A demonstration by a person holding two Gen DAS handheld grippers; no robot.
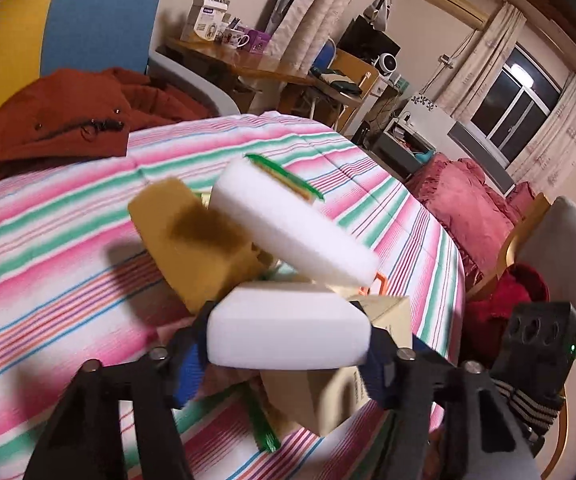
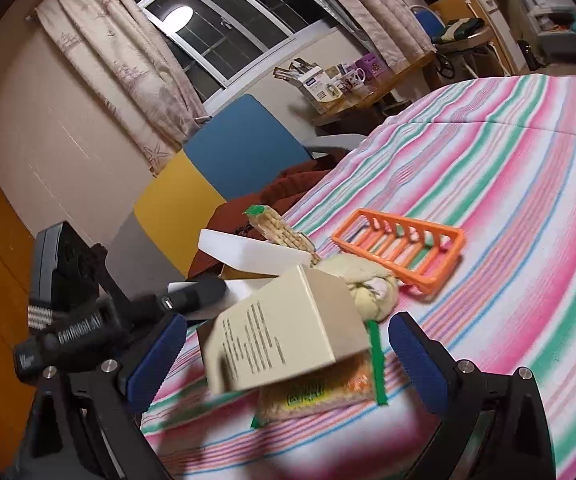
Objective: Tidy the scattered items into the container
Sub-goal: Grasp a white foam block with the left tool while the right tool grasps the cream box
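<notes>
My left gripper (image 1: 288,340) is shut on a white foam sponge (image 1: 288,328) and holds it above the pile on the striped bed. Behind it stand a tan sponge (image 1: 192,240), a second white foam block (image 1: 291,224) and a green-edged cracker pack (image 1: 284,176). A beige carton (image 2: 288,328) lies tilted in the pile, on a cracker pack (image 2: 319,392). My right gripper (image 2: 284,360) is open with its blue pads on either side of the carton, not touching it. An orange slotted tray (image 2: 403,248) lies beyond, beside a pale cloth bundle (image 2: 363,284).
The striped bedspread (image 2: 507,184) stretches to the right. A rust-red jacket (image 1: 60,120) lies at the bed's far left. A blue and yellow chair (image 2: 224,160) stands past the edge, with a cluttered desk (image 1: 224,52) behind. A grey chair (image 1: 563,248) stands to the right.
</notes>
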